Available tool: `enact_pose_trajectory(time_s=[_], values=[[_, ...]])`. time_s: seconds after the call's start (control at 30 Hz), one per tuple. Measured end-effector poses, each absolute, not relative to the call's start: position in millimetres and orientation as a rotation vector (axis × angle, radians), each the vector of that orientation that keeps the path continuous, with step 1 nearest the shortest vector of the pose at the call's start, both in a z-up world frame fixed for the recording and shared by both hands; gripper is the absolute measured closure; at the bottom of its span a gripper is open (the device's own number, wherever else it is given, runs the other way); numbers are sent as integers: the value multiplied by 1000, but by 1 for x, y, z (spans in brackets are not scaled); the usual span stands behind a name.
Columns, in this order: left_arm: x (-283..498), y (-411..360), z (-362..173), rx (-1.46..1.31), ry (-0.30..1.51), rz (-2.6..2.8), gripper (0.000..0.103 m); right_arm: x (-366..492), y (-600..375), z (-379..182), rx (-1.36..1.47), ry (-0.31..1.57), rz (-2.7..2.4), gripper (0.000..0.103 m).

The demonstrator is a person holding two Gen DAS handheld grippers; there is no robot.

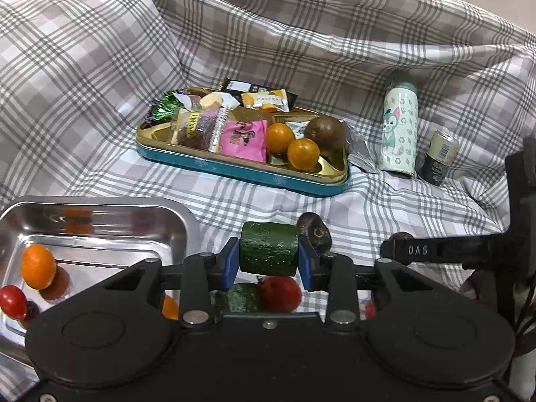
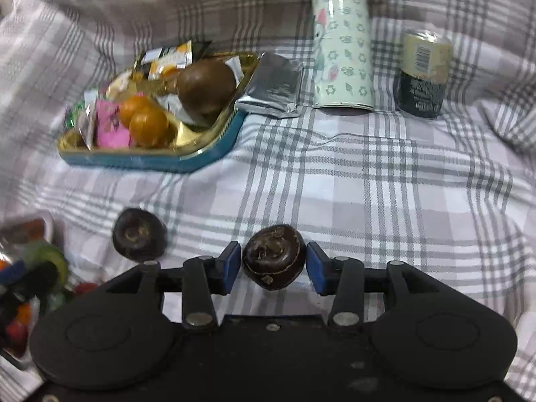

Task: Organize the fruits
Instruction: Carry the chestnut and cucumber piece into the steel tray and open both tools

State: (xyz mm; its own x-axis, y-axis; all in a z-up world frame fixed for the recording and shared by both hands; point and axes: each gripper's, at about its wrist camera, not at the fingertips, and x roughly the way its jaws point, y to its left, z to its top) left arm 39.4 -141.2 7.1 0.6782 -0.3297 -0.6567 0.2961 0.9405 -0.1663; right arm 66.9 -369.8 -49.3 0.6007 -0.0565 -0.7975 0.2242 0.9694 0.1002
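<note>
My left gripper (image 1: pixel 269 257) is shut on a green cucumber chunk (image 1: pixel 269 247), held beside the steel tray (image 1: pixel 100 234) at the left, which holds an orange fruit (image 1: pixel 38 267) and a cherry tomato (image 1: pixel 12 301). A red tomato (image 1: pixel 280 293) shows below the chunk. My right gripper (image 2: pixel 274 264) is open around a dark brown water chestnut (image 2: pixel 274 257) on the cloth, with its blue pads a little apart from it. A second water chestnut (image 2: pixel 139 239) lies to its left and also shows in the left wrist view (image 1: pixel 315 231).
A teal and gold tin (image 1: pixel 241 171) at the back holds snack packets, two oranges (image 1: pixel 291 145) and a brown kiwi (image 1: pixel 326 133). A patterned flask (image 1: pixel 398 130), a small can (image 1: pixel 439 157) and a silver pouch (image 2: pixel 273 87) stand to its right. Checked cloth covers everything.
</note>
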Motion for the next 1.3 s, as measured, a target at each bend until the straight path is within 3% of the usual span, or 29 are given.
enact_pose_trajectory(time_s=[0.3, 0.73, 1.3], values=[[40, -108, 19, -50, 721, -288, 59, 62, -360, -45, 132, 891, -191, 60], [46, -30, 21, -61, 719, -83, 59, 39, -306, 10, 250, 635, 24, 59], [48, 35, 10, -104, 718, 50, 59, 29, -185, -3, 109, 610, 302, 59]])
